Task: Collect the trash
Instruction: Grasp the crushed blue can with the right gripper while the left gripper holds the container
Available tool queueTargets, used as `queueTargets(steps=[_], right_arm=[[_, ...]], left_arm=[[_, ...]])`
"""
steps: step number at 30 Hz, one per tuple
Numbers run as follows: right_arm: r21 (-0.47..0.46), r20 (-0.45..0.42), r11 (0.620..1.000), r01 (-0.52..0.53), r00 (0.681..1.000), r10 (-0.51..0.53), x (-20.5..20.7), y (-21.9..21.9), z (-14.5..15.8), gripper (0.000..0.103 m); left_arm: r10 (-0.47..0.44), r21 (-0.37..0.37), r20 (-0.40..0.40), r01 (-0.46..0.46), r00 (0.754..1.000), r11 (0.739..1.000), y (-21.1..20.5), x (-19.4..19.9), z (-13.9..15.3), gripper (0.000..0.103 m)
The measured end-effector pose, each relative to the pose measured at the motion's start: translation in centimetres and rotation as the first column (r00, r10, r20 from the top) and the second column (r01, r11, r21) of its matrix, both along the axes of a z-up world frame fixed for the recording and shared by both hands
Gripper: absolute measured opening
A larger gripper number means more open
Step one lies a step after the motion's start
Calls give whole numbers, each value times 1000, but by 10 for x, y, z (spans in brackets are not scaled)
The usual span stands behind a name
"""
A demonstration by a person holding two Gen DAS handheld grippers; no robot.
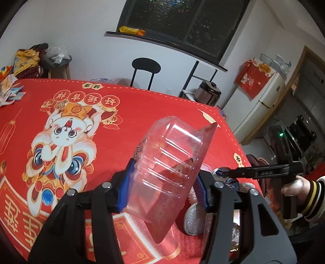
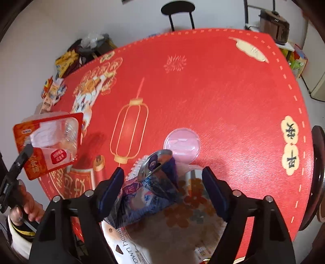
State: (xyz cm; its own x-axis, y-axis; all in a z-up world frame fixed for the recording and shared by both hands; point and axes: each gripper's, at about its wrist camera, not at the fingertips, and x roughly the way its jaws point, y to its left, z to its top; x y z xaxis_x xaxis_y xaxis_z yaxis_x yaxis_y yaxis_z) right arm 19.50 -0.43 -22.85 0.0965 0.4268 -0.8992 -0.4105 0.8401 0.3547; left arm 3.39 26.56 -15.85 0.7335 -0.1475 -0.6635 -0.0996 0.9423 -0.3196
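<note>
My left gripper [image 1: 162, 186] is shut on a clear plastic blister package [image 1: 168, 162] and holds it above the red tablecloth [image 1: 121, 130]. The package with its red card backing also shows at the left of the right wrist view [image 2: 50, 142]. My right gripper [image 2: 162, 188] is open around a crushed blue and purple drink can [image 2: 148, 193], which stands tilted among trash below it; the pads are apart from the can. The can's top also shows in the left wrist view [image 1: 220, 173]. A clear round plastic lid [image 2: 181, 145] lies on the cloth just beyond the can.
Flat wrappers and a floral bag [image 2: 193, 213] lie under my right gripper at the table's near edge. Snack packets [image 2: 52, 91] lie at the far left edge. A black chair [image 2: 178, 10] stands behind the table. A rice cooker [image 1: 207, 93] and fridge [image 1: 260, 97] stand to the right.
</note>
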Motion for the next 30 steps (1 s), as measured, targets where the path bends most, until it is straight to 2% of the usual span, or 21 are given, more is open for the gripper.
queueTargets(steps=[3, 8, 10, 11, 12, 16, 21, 30], right_arm=[[-17, -41, 1000, 6, 999, -7, 1, 4, -10, 67], [-29, -84, 999, 25, 996, -28, -2, 3, -21, 63], [-22, -87, 999, 24, 996, -26, -4, 3, -22, 57], [-2, -89, 1000, 27, 996, -27, -4, 2, -21, 49], [3, -87, 1000, 29, 996, -29, -5, 2, -20, 47], [39, -38, 999, 33, 999, -32, -10, 0, -7, 47], [114, 25, 992, 47, 998, -51, -15, -7, 14, 38], [217, 131, 975, 57, 988, -87, -22, -30, 49, 34]], left_arm=[[16, -15, -3, -16, 1000, 1000, 3, -4, -3, 54], [21, -24, -3, -21, 1000, 999, 4, -5, -3, 54], [19, -23, -4, -19, 1000, 1000, 4, -5, -4, 54], [20, -23, -4, -20, 1000, 1000, 3, -6, -4, 54], [20, -23, -4, -20, 1000, 1000, 4, -5, -4, 54], [15, -23, 0, -15, 1000, 1000, 3, -6, -3, 54], [7, -19, 10, -7, 1000, 1000, -5, -5, 4, 54], [-19, 3, 27, 19, 999, 1000, -17, 1, 19, 54]])
